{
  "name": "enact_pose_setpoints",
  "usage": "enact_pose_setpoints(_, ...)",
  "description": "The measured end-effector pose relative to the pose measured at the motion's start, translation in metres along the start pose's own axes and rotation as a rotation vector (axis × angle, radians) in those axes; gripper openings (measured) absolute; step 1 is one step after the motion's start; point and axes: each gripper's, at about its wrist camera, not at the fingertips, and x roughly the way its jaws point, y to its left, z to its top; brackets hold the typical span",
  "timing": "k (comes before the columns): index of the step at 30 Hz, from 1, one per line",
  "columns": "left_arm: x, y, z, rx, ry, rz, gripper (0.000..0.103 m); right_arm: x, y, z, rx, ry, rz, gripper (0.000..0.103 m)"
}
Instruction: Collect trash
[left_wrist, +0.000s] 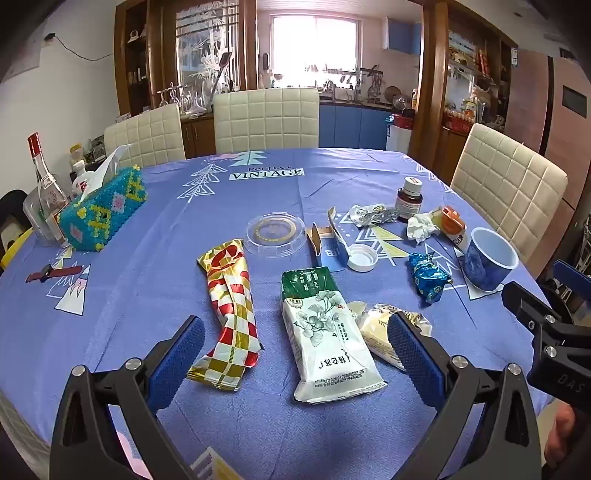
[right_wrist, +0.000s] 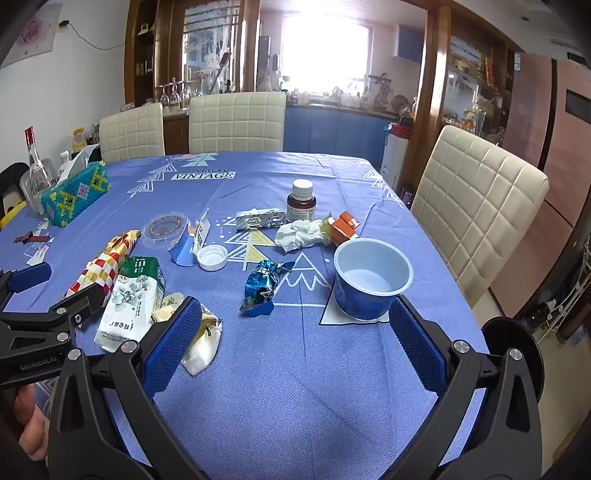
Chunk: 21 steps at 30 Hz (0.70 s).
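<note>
i see both my left gripper (left_wrist: 295, 350) and right gripper (right_wrist: 295, 332) with fingers spread wide, holding nothing; trash like the white tissue pack (left_wrist: 325, 332) and blue cup (right_wrist: 371, 278) lies on the worktop (right_wrist: 295, 387).

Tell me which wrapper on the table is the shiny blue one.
The crumpled blue foil wrapper, lying alone left of the blue cup. The red-and-gold checked wrapper and the green-and-white packet lie farther left, side by side.
</note>
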Motion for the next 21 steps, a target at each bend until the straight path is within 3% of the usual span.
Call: enact_pose_setpoints(21,-0.0010,0.0004,0.0004,0.007,-0.001,0.003,0.097,0.0003,0.0007,0.0008,-0.010,0.002,-0.004,0.100)
